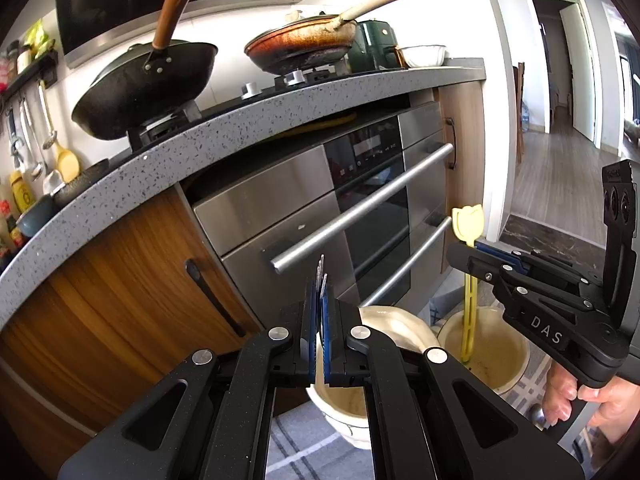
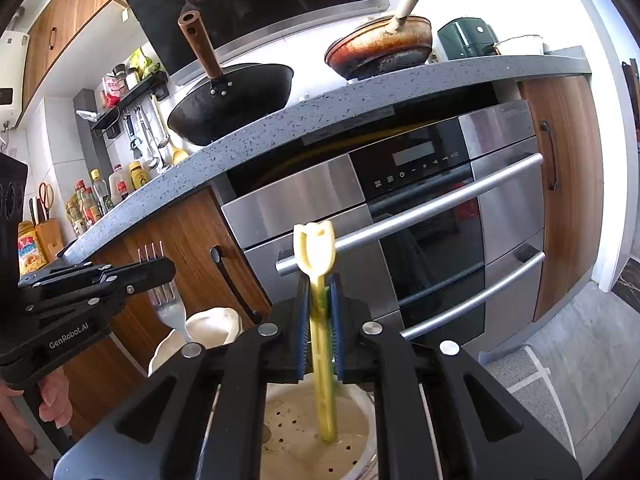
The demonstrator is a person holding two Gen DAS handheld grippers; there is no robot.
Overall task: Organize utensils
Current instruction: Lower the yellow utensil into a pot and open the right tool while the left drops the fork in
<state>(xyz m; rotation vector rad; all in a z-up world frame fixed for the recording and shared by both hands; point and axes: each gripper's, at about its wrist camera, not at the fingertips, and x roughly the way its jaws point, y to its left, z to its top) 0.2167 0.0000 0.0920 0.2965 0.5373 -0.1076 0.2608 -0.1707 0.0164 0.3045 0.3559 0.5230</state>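
Note:
My left gripper [image 1: 320, 300] is shut on a metal fork [image 1: 321, 280], tines up, above a white wavy-rimmed holder [image 1: 400, 328]. In the right wrist view the fork [image 2: 168, 304] hangs from the left gripper [image 2: 160, 268] over that holder [image 2: 212, 328]. My right gripper [image 2: 319, 300] is shut on a yellow plastic tulip-topped utensil [image 2: 316, 248], upright, its lower end down inside a cream cup with a perforated bottom [image 2: 304, 440]. In the left wrist view the right gripper [image 1: 468, 252] holds the yellow utensil [image 1: 468, 220] over the cream cup [image 1: 500, 348].
A steel oven front [image 2: 420, 208] with bar handles stands straight ahead under a speckled grey counter [image 1: 200, 152]. A black wok [image 1: 148, 84] and a brown pan [image 1: 304, 44] sit on the stove. A checked cloth [image 1: 296, 448] lies under the holders. A doorway [image 1: 560, 80] opens at right.

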